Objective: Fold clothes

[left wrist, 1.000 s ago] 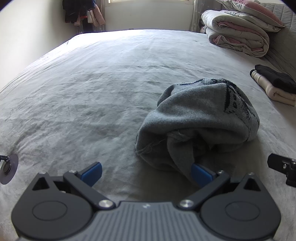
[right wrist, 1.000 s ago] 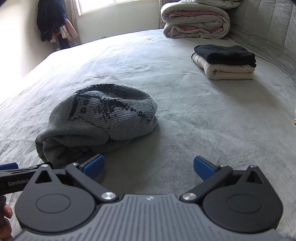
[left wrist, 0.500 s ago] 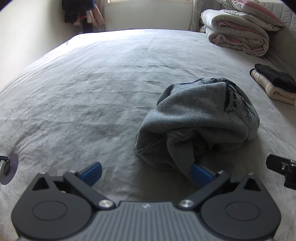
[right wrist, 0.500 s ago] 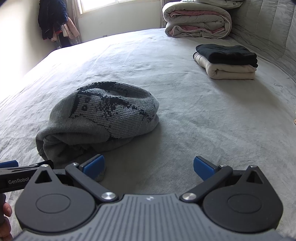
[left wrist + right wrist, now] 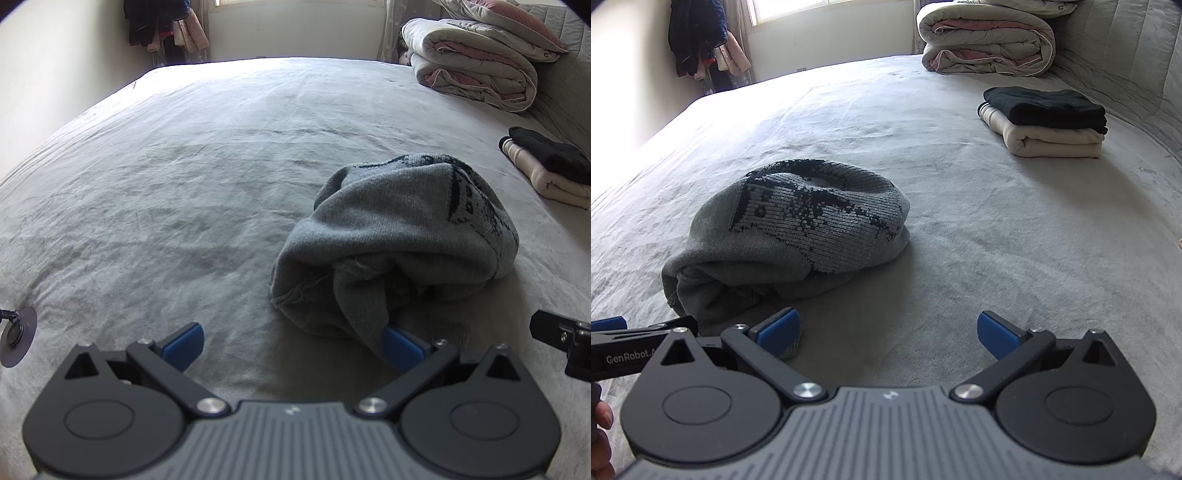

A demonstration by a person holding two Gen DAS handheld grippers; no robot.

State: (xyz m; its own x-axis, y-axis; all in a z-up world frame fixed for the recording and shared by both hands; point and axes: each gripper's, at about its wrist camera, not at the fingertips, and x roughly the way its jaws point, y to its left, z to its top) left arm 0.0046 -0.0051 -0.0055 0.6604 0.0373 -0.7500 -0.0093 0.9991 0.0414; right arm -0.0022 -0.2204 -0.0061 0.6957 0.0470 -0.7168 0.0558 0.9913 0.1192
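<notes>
Both tongs spread – left tongs half hidden by crumpled sweater.

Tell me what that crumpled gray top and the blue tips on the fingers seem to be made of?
The gray sweater looks like a knit, perhaps wool or acrylic: ribbed stitch rows and a dark pattern knitted in show, matte and soft. The blue pads look like smooth matte rubber or soft plastic, though the pictures cannot settle which.
</notes>
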